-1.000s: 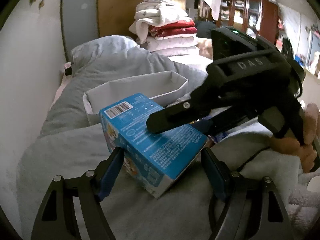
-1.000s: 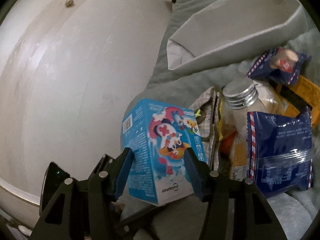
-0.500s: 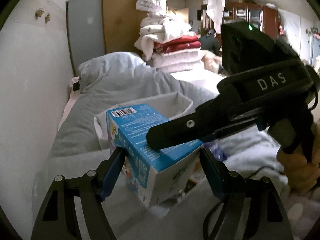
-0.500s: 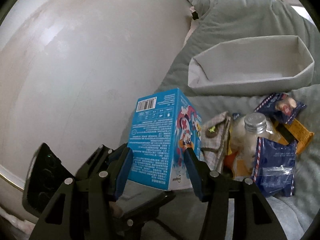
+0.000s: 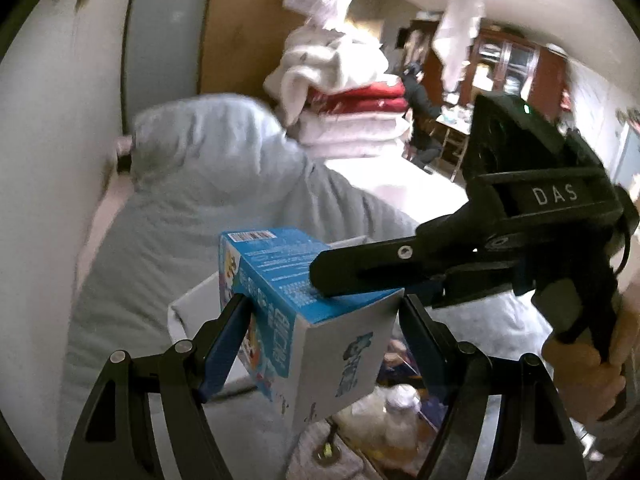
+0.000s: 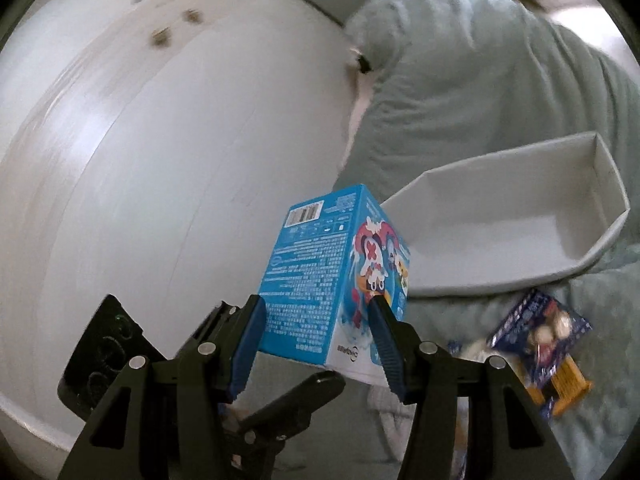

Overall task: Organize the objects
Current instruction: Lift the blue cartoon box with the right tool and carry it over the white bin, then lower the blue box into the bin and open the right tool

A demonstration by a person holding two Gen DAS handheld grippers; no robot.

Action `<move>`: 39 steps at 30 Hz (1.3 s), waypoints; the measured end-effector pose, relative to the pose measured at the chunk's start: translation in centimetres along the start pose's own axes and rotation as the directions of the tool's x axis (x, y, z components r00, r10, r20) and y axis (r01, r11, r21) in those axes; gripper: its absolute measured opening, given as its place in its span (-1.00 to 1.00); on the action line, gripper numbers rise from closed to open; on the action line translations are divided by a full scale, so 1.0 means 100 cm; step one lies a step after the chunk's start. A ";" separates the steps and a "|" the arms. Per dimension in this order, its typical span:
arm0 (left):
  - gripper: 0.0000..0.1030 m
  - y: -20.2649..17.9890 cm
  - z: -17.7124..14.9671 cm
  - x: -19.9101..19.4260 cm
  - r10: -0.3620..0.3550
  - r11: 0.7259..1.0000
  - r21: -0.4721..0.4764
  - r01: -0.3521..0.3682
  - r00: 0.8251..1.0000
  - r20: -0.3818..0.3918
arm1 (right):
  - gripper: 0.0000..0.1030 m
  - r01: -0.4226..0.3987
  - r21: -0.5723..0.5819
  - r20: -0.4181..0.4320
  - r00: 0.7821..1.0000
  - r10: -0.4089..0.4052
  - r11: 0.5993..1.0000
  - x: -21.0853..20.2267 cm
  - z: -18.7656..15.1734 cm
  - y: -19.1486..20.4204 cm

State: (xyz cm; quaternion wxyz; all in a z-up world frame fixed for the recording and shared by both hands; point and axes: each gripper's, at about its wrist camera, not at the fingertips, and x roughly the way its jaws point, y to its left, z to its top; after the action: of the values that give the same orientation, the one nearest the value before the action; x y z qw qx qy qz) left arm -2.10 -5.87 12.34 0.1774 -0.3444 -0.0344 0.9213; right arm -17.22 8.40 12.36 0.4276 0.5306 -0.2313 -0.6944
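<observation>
A blue carton with a cartoon print (image 5: pixel 296 304) (image 6: pixel 328 276) is held up in the air above the bed. My right gripper (image 6: pixel 316 328) is shut on its sides; it also shows in the left wrist view (image 5: pixel 352 276), lying across the carton's top. My left gripper (image 5: pixel 324 332) has its fingers spread to either side of the carton, and whether they press it is unclear. A grey fabric bin (image 6: pixel 516 216) stands open beyond the carton, its rim just behind it in the left wrist view (image 5: pixel 188 300).
A bottle (image 5: pixel 396 408) and a checked pouch (image 5: pixel 324 452) lie below the carton. Blue and orange snack packets (image 6: pixel 540 344) lie on the grey-green bedding (image 6: pixel 480 92). A white wall (image 6: pixel 160 160) runs along the left. Folded blankets (image 5: pixel 344 104) are stacked behind.
The carton has been lifted off the bedding and carried up toward the bin, held by the right gripper. The left gripper has risen with it.
</observation>
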 end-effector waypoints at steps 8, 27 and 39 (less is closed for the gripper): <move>0.31 0.069 -0.001 0.082 0.029 0.972 -0.222 -0.075 0.978 -0.204 | 0.00 -0.084 0.322 -0.069 0.991 0.111 0.943 0.060 0.043 -0.086; -0.35 0.040 0.001 0.075 0.269 0.961 -0.014 -0.275 0.949 -0.162 | -0.50 0.139 0.163 0.026 0.989 -0.145 0.977 0.058 0.049 -0.080; -0.17 0.080 -0.021 0.059 0.316 0.933 -0.124 -0.339 0.933 -0.170 | 0.24 0.151 0.341 -0.111 0.987 -0.120 0.928 0.135 0.054 -0.124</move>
State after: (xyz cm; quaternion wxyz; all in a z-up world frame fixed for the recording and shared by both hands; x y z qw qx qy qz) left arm -7.31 -11.39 5.60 -0.0037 -0.4247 -0.0332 0.9047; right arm -27.51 2.90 -2.76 0.2879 0.6427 -0.2939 -0.6462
